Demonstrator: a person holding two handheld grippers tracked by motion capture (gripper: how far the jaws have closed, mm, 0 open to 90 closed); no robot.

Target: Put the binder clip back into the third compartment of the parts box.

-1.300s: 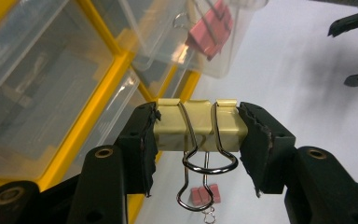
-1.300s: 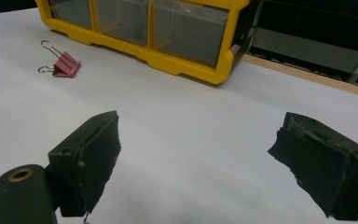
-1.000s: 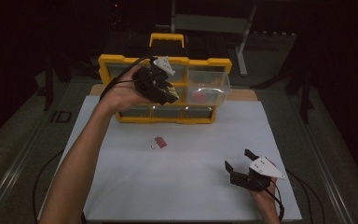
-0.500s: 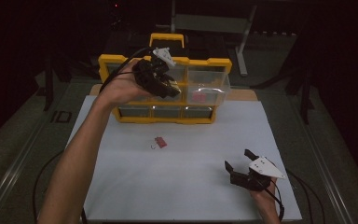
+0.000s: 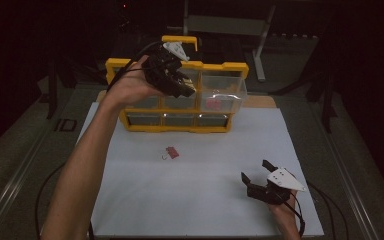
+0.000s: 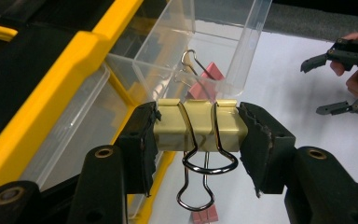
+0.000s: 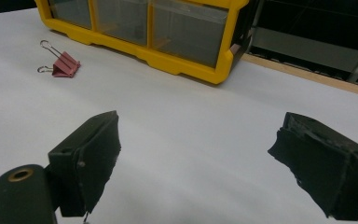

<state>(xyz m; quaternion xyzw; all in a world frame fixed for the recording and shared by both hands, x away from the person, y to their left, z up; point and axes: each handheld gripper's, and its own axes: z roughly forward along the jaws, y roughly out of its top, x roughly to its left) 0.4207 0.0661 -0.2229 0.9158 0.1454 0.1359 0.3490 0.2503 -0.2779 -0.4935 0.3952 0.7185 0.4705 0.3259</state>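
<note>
White paper covers the table (image 5: 190, 200) as the left gripper (image 6: 198, 128) clamps a yellow binder clip (image 6: 198, 126) above the pulled-out clear drawer (image 5: 222, 92), likely next to release it inside, while the right gripper (image 5: 260, 177) rests wide open and empty.

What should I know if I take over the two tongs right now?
Left tongs: shut on the yellow binder clip, held up above the pulled-out clear drawer of the yellow organizer.
Right tongs: open, holding nothing, low over the white sheet near the person.
Things: one pink binder clip in drawer; another pink binder clip lies on the sheet in front of the organizer.
Done: one pink clip is in the drawer, yellow clip picked up.
Left, probably: drop the yellow clip into the drawer, then fetch the pink one from the sheet.
</note>
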